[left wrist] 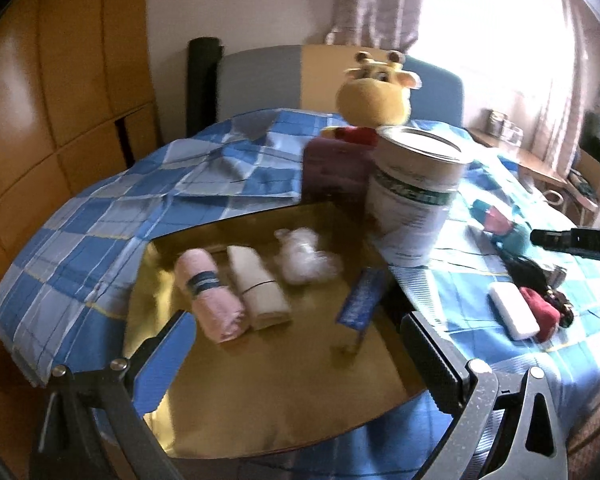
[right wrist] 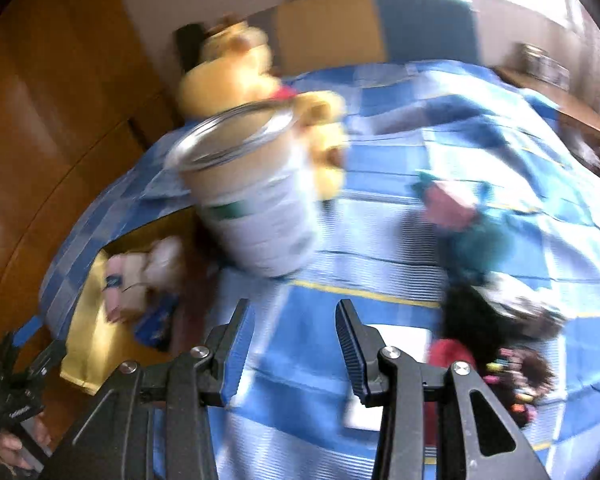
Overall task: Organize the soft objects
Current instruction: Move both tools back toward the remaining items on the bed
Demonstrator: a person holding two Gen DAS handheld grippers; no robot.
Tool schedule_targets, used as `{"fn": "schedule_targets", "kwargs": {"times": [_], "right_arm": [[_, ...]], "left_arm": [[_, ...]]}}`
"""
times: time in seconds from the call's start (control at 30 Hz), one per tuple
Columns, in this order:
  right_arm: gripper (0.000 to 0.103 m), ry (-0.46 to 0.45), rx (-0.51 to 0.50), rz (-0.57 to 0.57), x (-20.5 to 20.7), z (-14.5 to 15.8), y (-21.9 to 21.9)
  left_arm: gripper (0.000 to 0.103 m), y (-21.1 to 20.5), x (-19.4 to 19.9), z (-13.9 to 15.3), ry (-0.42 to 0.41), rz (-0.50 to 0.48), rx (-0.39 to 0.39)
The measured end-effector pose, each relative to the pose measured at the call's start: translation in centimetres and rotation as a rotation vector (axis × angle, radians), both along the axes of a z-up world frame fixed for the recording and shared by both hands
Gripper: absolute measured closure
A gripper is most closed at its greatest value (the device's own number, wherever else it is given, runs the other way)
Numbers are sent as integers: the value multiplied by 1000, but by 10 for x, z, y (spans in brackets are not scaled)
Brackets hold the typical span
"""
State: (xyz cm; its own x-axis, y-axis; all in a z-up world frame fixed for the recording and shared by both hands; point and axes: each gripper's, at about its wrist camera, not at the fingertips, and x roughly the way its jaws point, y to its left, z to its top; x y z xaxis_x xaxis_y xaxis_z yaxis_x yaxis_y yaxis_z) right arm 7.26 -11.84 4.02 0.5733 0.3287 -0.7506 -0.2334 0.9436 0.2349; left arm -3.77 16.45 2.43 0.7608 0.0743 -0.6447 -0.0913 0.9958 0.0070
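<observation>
both wrist views look down close over the checked bed, sharing the tin [left wrist: 414, 196] [right wrist: 256, 192].

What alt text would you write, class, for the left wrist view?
A gold tray on a blue checked cloth holds a pink roll, a beige roll and a white bundle. A tin and giraffe toy stand behind.

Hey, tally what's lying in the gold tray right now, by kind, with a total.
Rolled cloths: 2, pink roll and beige roll
White fluffy wad: 1
Blue packet: 1
Total: 4 in the gold tray
</observation>
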Motion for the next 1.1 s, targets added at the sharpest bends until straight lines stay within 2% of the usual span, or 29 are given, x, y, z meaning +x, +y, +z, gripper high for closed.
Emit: {"fn": "schedule_targets", "kwargs": {"times": [0.17, 0.3, 0.4, 0.47, 0.53, 0.6, 0.73, 0.93, 1.1], "right_arm": [[61, -21, 14, -198, 1, 0, -68], [61, -35, 25, -358, -2, -10, -119], [61, -40, 88, -467, -8, -24, -152], [61, 14, 147, -518, -7, -36, -168], [61, 11, 229, -543, -8, -37, -179], [61, 6, 226, -557, -8, -36, -185], [61, 10, 253, -543, -8, -36, -187], [61, 22, 290, -517, -8, -38, -181], [61, 40, 332, -508, -7, -42, -183]], "left_arm": [[0, -32, 7, 4, -15, -116, 12], [0, -59, 15, 5, -4, -212, -14], [0, -83, 22, 7, 10, -293, -49], [0, -104, 28, 7, 17, -344, -43], [0, -124, 35, 4, 43, -395, -42], [0, -145, 44, -2, 78, -432, -54], [0, -187, 66, -25, 192, -477, -29], [0, -222, 101, -60, 331, -463, -43], [0, -243, 123, -77, 394, -437, -33]]}}
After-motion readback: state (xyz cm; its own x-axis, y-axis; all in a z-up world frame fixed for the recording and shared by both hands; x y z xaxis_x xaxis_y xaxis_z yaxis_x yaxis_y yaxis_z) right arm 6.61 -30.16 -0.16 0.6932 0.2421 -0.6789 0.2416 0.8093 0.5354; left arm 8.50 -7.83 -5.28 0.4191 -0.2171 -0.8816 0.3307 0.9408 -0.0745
